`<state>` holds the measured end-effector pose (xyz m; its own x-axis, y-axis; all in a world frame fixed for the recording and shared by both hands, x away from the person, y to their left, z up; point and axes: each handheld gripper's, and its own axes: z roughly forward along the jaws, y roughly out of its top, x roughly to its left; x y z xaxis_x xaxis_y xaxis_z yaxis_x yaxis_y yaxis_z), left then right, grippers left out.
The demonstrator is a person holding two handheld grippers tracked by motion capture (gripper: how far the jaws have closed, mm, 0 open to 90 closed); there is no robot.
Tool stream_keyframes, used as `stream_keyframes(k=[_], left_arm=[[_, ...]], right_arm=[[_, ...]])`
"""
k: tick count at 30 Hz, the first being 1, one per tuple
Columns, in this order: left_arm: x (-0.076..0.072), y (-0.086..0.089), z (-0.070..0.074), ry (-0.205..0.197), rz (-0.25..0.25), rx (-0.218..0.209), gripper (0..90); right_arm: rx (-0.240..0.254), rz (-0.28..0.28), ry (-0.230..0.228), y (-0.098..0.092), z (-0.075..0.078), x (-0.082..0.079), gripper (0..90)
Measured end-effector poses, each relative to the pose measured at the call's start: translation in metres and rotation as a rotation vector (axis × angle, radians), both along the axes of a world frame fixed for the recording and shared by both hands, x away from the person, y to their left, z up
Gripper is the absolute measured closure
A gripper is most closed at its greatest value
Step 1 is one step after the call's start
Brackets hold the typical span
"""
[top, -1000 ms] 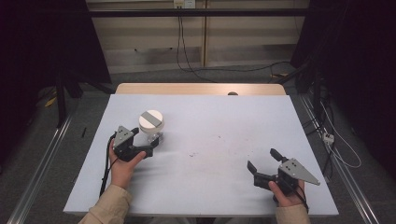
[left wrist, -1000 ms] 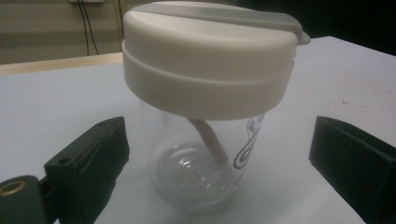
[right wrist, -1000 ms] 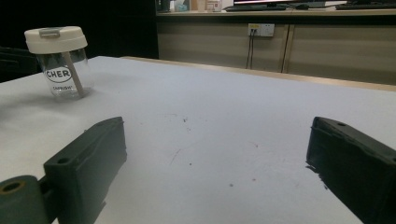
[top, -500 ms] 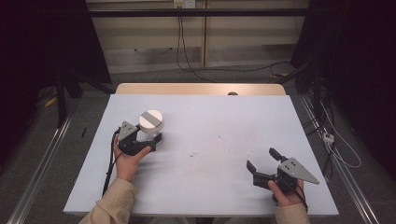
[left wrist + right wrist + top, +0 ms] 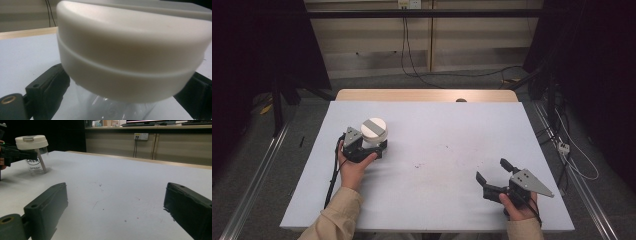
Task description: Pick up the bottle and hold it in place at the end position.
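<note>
At the left of the table (image 5: 437,200), the left gripper (image 5: 371,146) has its two black jaws set either side of a clear jar (image 5: 37,162) with a wide white lid (image 5: 374,131). The jaws have just been closing in with the jar between them; in the left gripper view they sit on the clear body just beneath the lid, one each side, but whether the pads already press on it I cannot tell. The jar stands upright on the table's left half, fairly close to the near-left edge. Going in low under the lid looks deliberate — the rim above would stop the jar slipping down if it is lifted, or steady the body while the lid is worked.

Well apart at the right, the right gripper (image 5: 493,176) hangs just above the table with its jaws spread wide and nothing between them — it points across toward the jar, seemingly waiting its turn, perhaps for the lid
</note>
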<state>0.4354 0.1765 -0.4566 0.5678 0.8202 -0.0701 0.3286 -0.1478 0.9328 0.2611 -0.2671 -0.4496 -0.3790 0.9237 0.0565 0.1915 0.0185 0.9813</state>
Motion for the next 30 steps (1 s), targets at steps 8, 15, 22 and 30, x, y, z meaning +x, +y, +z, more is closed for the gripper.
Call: stream_keyframes(k=[8, 15, 22, 30], left_arm=[[0.0047, -0.0028, -0.0011, 0.009, 0.005, 0.002, 9.0], [0.0072, -0.0035, -0.0013, -0.002, 0.015, -0.012, 10.8], [0.0095, -0.0071, -0.0013, -0.013, -0.005, -0.004, 16.0], [0.0102, -0.0081, -0.0014, -0.027, -0.007, -0.001, 17.4]], right_arm=[[0.001, 0.001, 0.000, 0.0003, 0.0000, 0.0000, 4.8], [0.001, 0.001, 0.002, 0.0002, -0.0002, 0.0003, 4.8], [-0.003, 0.004, 0.001, 0.0006, -0.0002, 0.0006, 4.9], [0.000, 0.005, 0.000, 0.0004, 0.0001, 0.0002, 5.0]])
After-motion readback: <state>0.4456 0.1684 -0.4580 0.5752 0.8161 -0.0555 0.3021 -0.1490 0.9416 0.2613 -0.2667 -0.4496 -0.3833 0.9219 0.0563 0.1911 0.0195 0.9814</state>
